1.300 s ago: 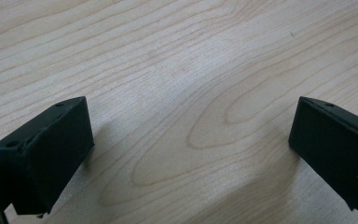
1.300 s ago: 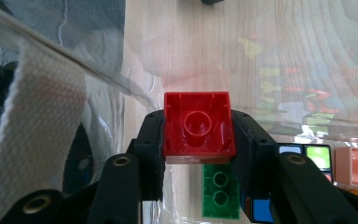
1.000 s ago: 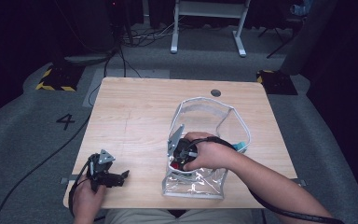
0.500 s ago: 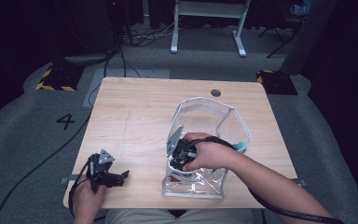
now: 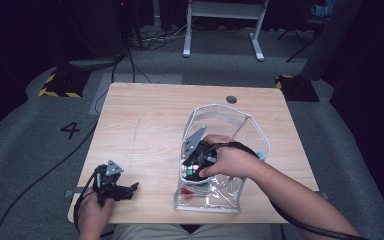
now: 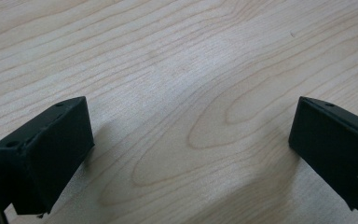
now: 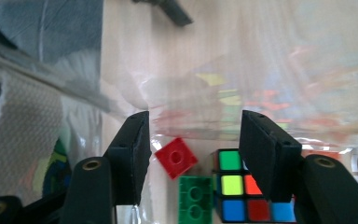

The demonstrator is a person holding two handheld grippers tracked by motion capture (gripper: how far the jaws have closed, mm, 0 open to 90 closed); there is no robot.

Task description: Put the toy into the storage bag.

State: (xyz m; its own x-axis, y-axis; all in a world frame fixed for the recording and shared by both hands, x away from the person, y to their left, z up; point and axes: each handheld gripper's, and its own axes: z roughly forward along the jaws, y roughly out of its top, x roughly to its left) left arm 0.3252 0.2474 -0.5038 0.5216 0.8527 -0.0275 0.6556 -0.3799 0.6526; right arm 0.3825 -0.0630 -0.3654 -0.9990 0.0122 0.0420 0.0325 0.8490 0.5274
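Note:
A clear plastic pouch (image 5: 219,114) with white trim lies open at the right-centre of the wooden table (image 5: 145,120). My right gripper (image 5: 192,167) reaches into its mouth, held by a hand. In the right gripper view the gripper (image 7: 196,119) is open, its jaws parted over a small red brick (image 7: 176,158), a green brick (image 7: 195,198) and a colour cube (image 7: 235,191) inside the pouch (image 7: 284,70). Neither jaw grips anything. My left gripper (image 5: 130,189) rests at the front left corner. Seen from its own camera, that gripper (image 6: 191,107) stands wide open over bare wood (image 6: 191,46).
A round cable hole (image 5: 231,99) sits near the table's far edge. Black cables trail off the left side over grey floor marked with a 4 (image 5: 71,130). A white frame (image 5: 222,25) stands beyond the table.

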